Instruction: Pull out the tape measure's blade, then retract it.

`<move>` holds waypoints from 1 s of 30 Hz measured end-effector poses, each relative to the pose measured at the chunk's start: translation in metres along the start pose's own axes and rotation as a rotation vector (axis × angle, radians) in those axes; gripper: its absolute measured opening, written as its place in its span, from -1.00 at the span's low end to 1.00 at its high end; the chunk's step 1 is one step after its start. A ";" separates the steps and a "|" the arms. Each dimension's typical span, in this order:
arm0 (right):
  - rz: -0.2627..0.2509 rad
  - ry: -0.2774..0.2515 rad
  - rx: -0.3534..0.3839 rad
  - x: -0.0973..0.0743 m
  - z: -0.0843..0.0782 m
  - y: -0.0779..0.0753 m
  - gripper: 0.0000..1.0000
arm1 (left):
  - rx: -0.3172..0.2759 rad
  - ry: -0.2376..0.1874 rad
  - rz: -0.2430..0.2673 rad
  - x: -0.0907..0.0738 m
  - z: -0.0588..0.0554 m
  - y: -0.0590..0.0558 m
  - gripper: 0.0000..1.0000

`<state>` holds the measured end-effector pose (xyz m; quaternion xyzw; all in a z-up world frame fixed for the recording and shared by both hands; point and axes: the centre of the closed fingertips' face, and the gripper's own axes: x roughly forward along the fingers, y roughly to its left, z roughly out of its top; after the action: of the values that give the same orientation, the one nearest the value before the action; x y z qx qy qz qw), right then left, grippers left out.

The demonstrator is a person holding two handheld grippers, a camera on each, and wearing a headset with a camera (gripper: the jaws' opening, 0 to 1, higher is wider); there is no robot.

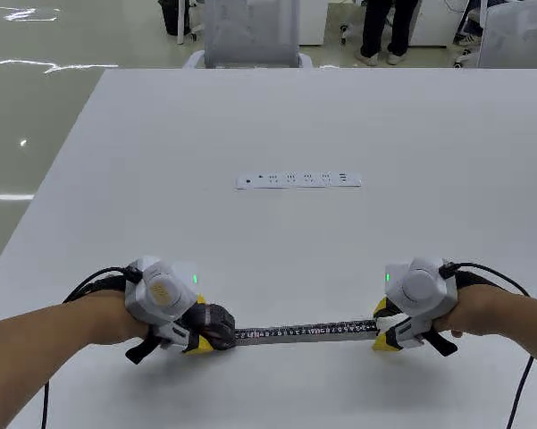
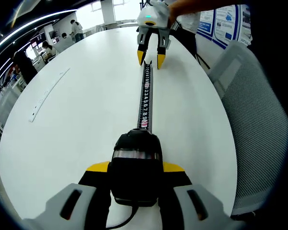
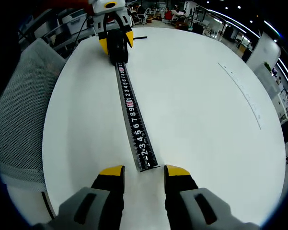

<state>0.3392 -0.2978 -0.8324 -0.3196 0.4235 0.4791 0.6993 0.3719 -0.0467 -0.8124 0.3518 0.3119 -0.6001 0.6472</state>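
A black tape measure case [image 1: 213, 326] lies on the white table [image 1: 295, 116] near its front edge, with my left gripper [image 1: 207, 336] shut on it. In the left gripper view the case [image 2: 136, 148] sits between the yellow-tipped jaws, and the numbered blade [image 2: 146, 96] runs flat along the table to the other gripper [image 2: 151, 56]. My right gripper [image 1: 381, 326] stands open at the blade's far end. In the right gripper view the blade's tip [image 3: 147, 164] lies on the table just ahead of the gap between my right gripper [image 3: 144, 172] fingers, untouched.
A white power strip [image 1: 298, 180] lies mid-table beyond the blade. A mesh-backed chair [image 1: 250, 31] stands at the table's far edge, and people stand further back. Another mesh chair [image 2: 259, 120] is close behind the near edge.
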 end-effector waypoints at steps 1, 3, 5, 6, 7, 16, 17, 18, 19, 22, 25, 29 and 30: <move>-0.004 -0.006 0.009 -0.001 0.000 0.000 -0.33 | 0.000 0.000 -0.001 0.000 0.000 0.000 -0.32; -0.009 -0.018 0.034 -0.003 -0.001 0.002 -0.25 | 0.002 0.000 -0.001 0.000 0.000 0.000 -0.32; -0.027 -0.026 0.071 -0.006 -0.001 0.001 -0.16 | -0.006 -0.006 -0.004 0.000 0.000 0.000 -0.32; -0.042 -0.036 0.092 -0.008 -0.001 -0.001 -0.13 | 0.000 -0.007 -0.004 0.000 0.000 0.000 -0.32; -0.059 -0.055 0.109 -0.010 0.001 -0.003 -0.11 | 0.004 -0.007 -0.004 -0.001 0.001 0.000 -0.32; -0.090 -0.079 0.163 -0.018 -0.002 0.001 0.08 | -0.077 -0.023 0.009 -0.003 -0.001 0.001 -0.26; -0.094 -0.082 0.171 -0.019 -0.003 0.002 0.11 | -0.107 -0.060 0.011 -0.005 0.003 0.001 -0.18; -0.098 -0.085 0.177 -0.020 -0.004 0.003 0.12 | -0.136 -0.070 0.023 -0.006 0.002 0.002 0.01; -0.105 -0.092 0.187 -0.022 -0.005 0.003 0.14 | -0.178 -0.072 0.036 -0.009 0.000 0.005 0.15; -0.131 -0.108 0.233 -0.026 -0.008 0.003 0.12 | -0.231 -0.077 0.051 -0.016 -0.006 0.008 0.41; -0.141 -0.147 0.294 -0.030 -0.008 0.005 0.21 | -0.280 -0.100 0.083 -0.025 -0.010 0.009 0.50; -0.133 -0.199 0.381 -0.034 -0.007 0.015 0.48 | -0.382 -0.135 0.141 -0.035 -0.018 0.010 0.62; -0.141 -0.208 0.387 -0.034 -0.008 0.015 0.57 | -0.409 -0.153 0.151 -0.037 -0.018 0.010 0.68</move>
<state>0.3168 -0.3137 -0.8059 -0.1574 0.4098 0.3693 0.8191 0.3787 -0.0105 -0.7911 0.1891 0.3499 -0.4993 0.7697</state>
